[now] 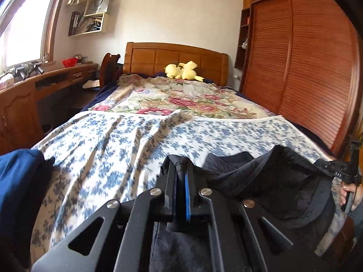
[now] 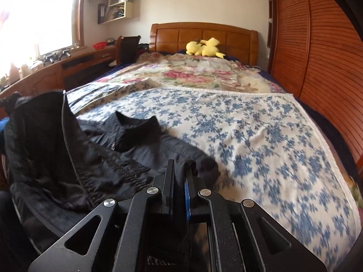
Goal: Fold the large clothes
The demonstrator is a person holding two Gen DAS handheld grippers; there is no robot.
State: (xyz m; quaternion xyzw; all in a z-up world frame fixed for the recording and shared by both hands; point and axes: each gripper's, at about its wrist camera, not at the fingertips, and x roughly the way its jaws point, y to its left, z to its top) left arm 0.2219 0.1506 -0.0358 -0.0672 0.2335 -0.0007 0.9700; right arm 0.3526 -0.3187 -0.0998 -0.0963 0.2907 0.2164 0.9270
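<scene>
**Both grippers clamped on the black jacket at the foot of the bed**

From my left wrist camera I see the left gripper with its fingers drawn together on a fold of the black jacket, dark cloth bunched up between the pads. The jacket hangs slack from there across to the right gripper, which shows at the right edge of that view with a hand behind it.

On my right wrist camera the right gripper is likewise pinched tight on the jacket's edge, fabric standing between the blue pad and the black finger. The black jacket lies partly spread on the blue floral sheet at the near end of the bed, its collar pointing toward the headboard, while its left part is lifted and draped, showing a zipper line.

Beyond the sheet lies a pink floral quilt, and a yellow plush toy rests against the headboard. A blue garment sits at the left edge of the left view. A wooden wardrobe stands along the bed's right side, a desk under the window on the left.
</scene>
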